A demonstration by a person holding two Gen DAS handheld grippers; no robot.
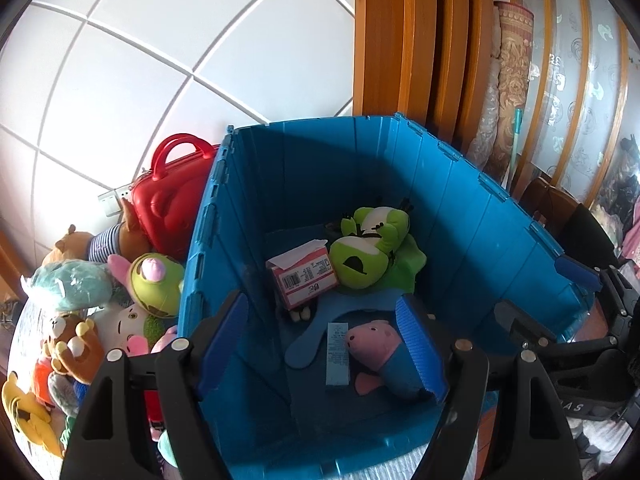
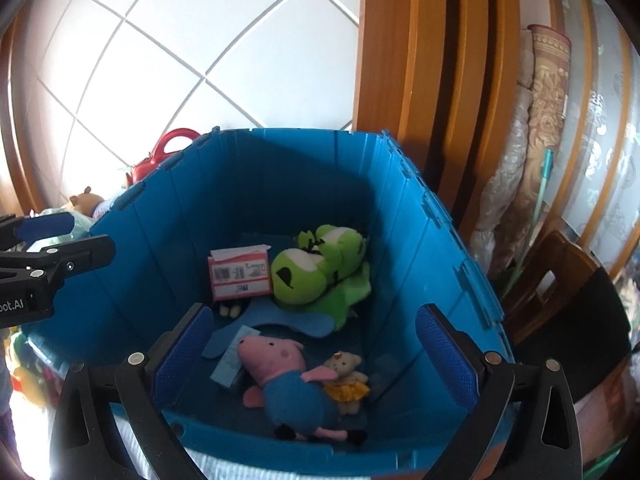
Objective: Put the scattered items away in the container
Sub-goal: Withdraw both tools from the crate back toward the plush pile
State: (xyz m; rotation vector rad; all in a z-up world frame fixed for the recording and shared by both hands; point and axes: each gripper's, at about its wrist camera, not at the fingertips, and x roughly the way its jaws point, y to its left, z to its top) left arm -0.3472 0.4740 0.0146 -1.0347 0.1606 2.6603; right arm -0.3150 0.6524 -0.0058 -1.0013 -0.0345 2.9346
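Observation:
A tall blue bin stands open below both grippers. On its floor lie a green plush, a pink box, a pink pig plush in blue, a slim blue box and a small bear in a yellow dress. My left gripper hangs open over the bin's near left corner, empty. My right gripper is open above the pig, holding nothing. Left of the bin, several plush toys lie in a heap.
A red case stands against the tiled wall behind the plush heap. A wooden door frame, rolled carpets and a dark wooden chair crowd the bin's right side. The other gripper shows at each view's edge.

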